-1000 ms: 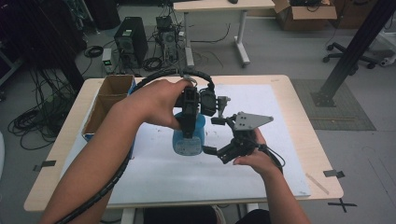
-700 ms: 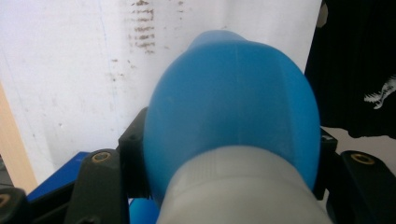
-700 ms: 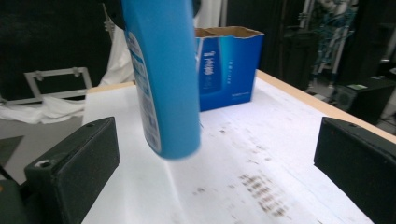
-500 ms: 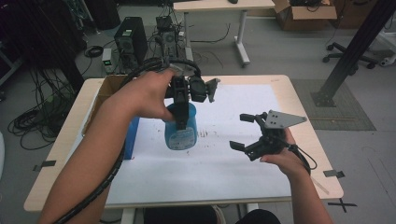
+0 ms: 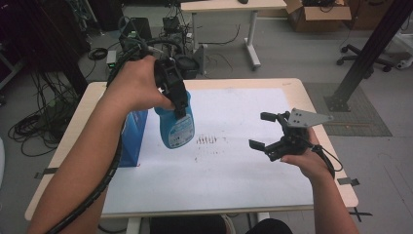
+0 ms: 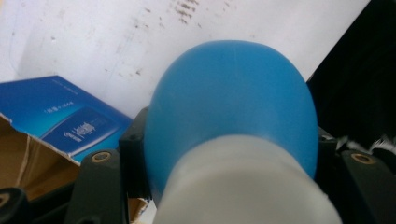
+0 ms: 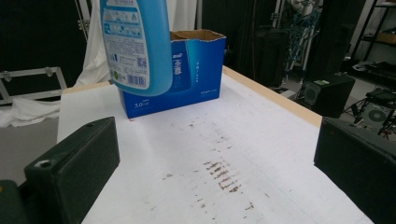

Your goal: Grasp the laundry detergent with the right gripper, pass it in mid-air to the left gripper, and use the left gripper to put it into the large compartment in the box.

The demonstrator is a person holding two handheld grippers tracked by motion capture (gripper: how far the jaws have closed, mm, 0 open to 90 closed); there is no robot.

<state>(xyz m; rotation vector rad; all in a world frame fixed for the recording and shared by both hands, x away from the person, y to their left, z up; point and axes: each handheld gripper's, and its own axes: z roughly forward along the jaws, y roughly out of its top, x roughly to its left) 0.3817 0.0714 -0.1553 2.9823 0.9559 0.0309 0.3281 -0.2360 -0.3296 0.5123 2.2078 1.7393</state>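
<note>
From the high view I counted two hand-held grippers, one bottle, one box and one table. My left hand-held gripper (image 5: pixel 179 105) was clamped on the neck of the single blue bottle (image 5: pixel 175 127), which hung clear of the table (image 5: pixel 272 84) with its base tilted toward six o'clock. In the left gripper view the bottle (image 6: pixel 233 98) swelled out between the two black jaws, its pale neck nearest the lens. It sat at about nine o'clock from the table's middle, just beside the one blue cardboard box (image 5: pixel 132 139), whether touching it I could not tell. That box stood at the nine o'clock edge of the white sheet (image 5: pixel 234 175), its top flaps open in the right gripper view (image 7: pixel 196 70), where the bottle (image 7: pixel 135 46) hung in front of it, label toward me.

My right hand-held gripper (image 5: pixel 263 130) was at three o'clock, well apart from the bottle, jaws spread and holding nothing, its one grey three-cornered plate (image 5: pixel 307 118) on top. One patch of brown smudges (image 5: pixel 207 140) marked the sheet near the centre, between the two grippers; I saw it again close up (image 7: pixel 224 175) between the right jaws.
</note>
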